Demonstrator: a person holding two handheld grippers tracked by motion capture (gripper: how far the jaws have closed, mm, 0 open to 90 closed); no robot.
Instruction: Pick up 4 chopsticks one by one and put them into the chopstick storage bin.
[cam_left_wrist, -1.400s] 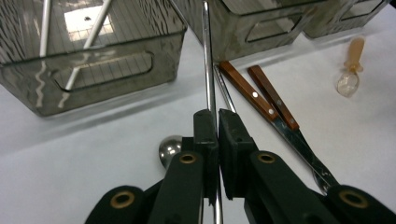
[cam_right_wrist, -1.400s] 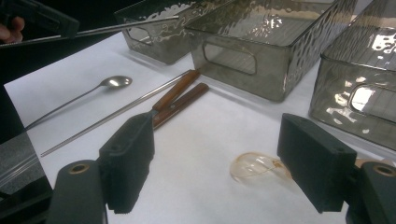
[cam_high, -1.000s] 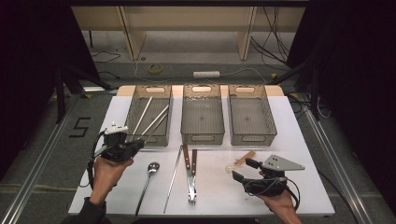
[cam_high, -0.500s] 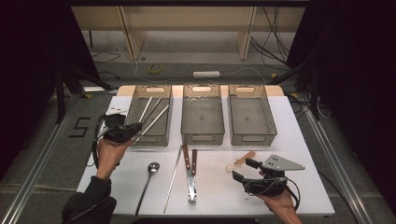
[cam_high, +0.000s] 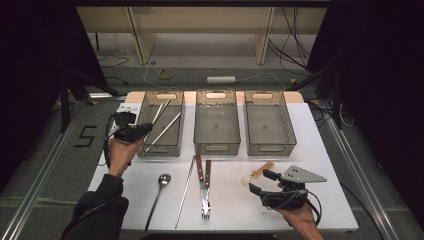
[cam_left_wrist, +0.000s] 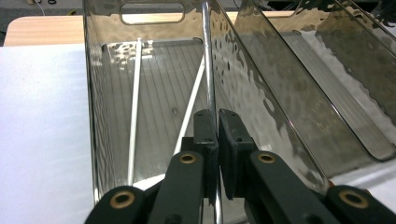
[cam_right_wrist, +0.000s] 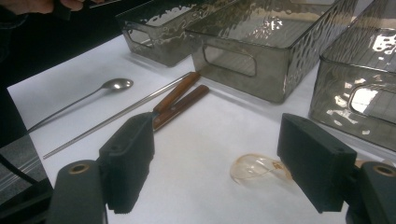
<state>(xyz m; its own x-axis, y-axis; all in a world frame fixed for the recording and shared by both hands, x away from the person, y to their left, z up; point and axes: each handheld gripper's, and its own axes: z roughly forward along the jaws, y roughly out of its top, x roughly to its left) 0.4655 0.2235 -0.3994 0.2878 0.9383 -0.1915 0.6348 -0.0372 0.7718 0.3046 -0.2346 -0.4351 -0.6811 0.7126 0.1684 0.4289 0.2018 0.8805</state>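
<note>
The left gripper (cam_high: 144, 129) is clamped on a thin metal chopstick (cam_left_wrist: 208, 70), which runs from between its pads up over the near end of the left bin (cam_high: 150, 150); the stick's lower end is cut off at the bottom edge of the left gripper view. In the high view this gripper sits at about 9 o'clock on the white surface (cam_high: 320, 150), at the bin's near left corner.

The right gripper (cam_high: 260, 181) rests at about 5 o'clock with its jaws standing wide apart and nothing between them. Just beyond them lies a clear plastic spoon (cam_right_wrist: 254, 169), its handle hidden behind the right jaw in the right gripper view.

Near the front edge, from 7 to 6 o'clock, lie a metal spoon (cam_high: 163, 179), a second chopstick (cam_high: 186, 189) and two wooden-handled pieces (cam_high: 204, 172), one of them ending in fork tines; what the other ends in is hard to make out.

Farther off, three smoky plastic bins stand side by side. The left bin holds two more chopsticks (cam_left_wrist: 135, 107). The middle bin (cam_high: 216, 148) and right bin (cam_high: 270, 148) look empty.

Bare surface lies between the bins and the cutlery, and along the right edge.
</note>
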